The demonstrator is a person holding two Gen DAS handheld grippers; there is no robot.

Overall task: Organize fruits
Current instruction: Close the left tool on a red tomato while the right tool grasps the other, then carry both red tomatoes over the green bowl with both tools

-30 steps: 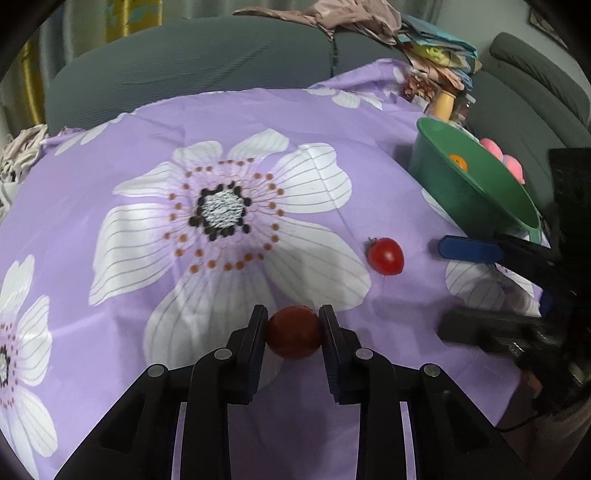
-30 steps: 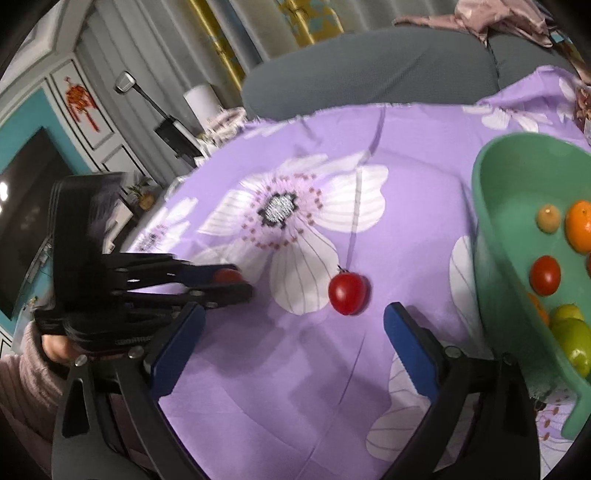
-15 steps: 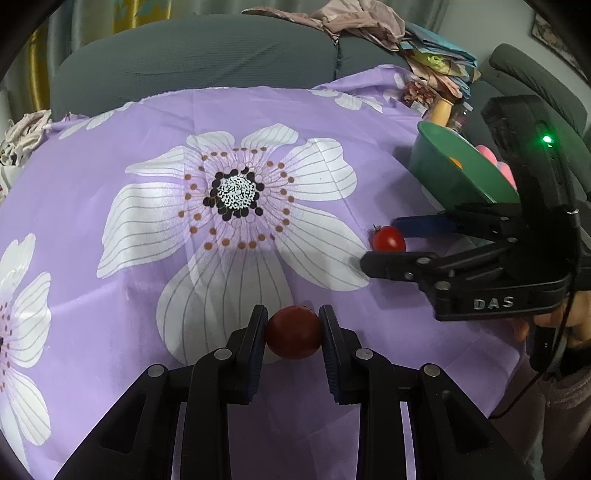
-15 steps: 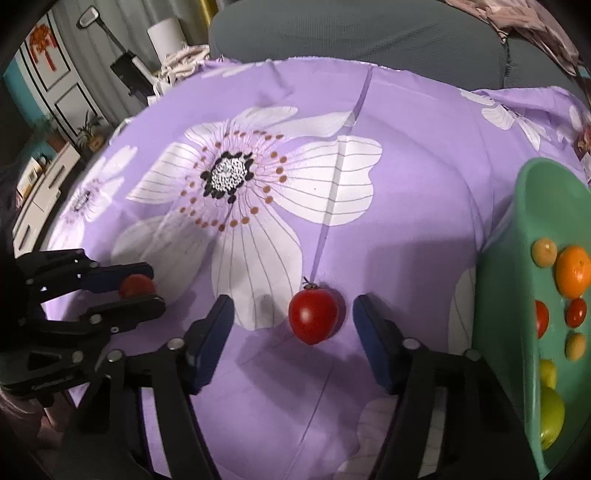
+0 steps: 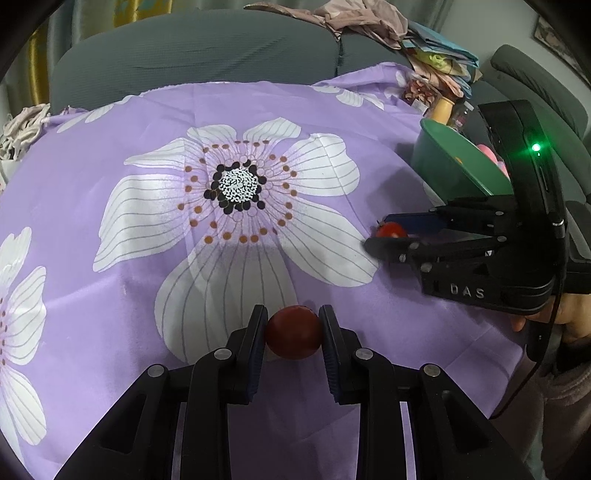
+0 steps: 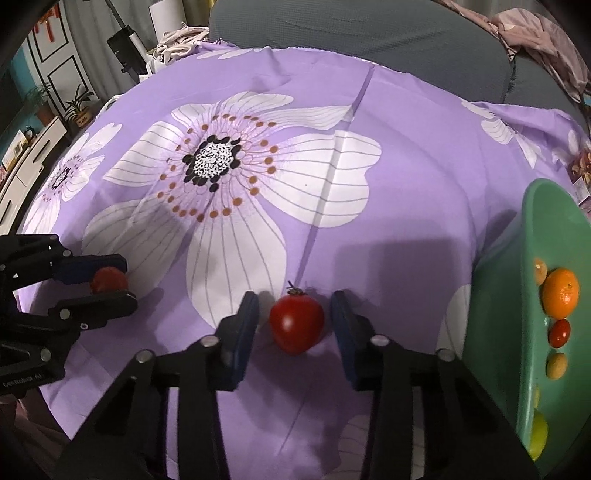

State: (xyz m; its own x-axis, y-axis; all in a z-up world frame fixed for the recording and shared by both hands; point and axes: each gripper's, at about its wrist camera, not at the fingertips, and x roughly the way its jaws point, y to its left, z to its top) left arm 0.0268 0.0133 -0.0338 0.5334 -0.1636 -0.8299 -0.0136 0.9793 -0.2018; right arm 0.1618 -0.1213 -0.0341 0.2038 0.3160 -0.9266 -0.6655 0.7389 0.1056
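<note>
My left gripper (image 5: 293,332) is clamped on a dark red tomato (image 5: 293,336), both pads touching its sides, held just over the purple flower cloth (image 5: 236,110) on the table. From the right wrist view the same gripper (image 6: 110,286) sits at far left with the dark tomato (image 6: 109,279) between its fingers.

My right gripper (image 6: 295,321) is spread, jaws on either side of a bright red tomato (image 6: 296,324) with a small green stem, gap visible on both sides, not touching. That tomato rests on the cloth (image 6: 424,155). In the left wrist view the right gripper (image 5: 384,232) is low over the cloth at right, bright tomato (image 5: 391,230) partly hidden between its fingers.

Green bowl (image 6: 495,332) just right of the right gripper, holding 1 orange (image 6: 560,293), 1 small red tomato (image 6: 559,333), small yellowish fruits and a green-yellow one at the bottom edge. Bowl (image 5: 443,162) also shows behind the right gripper in the left view. Grey sofa (image 5: 184,51) behind the table with clothes (image 5: 351,22) piled on it.
</note>
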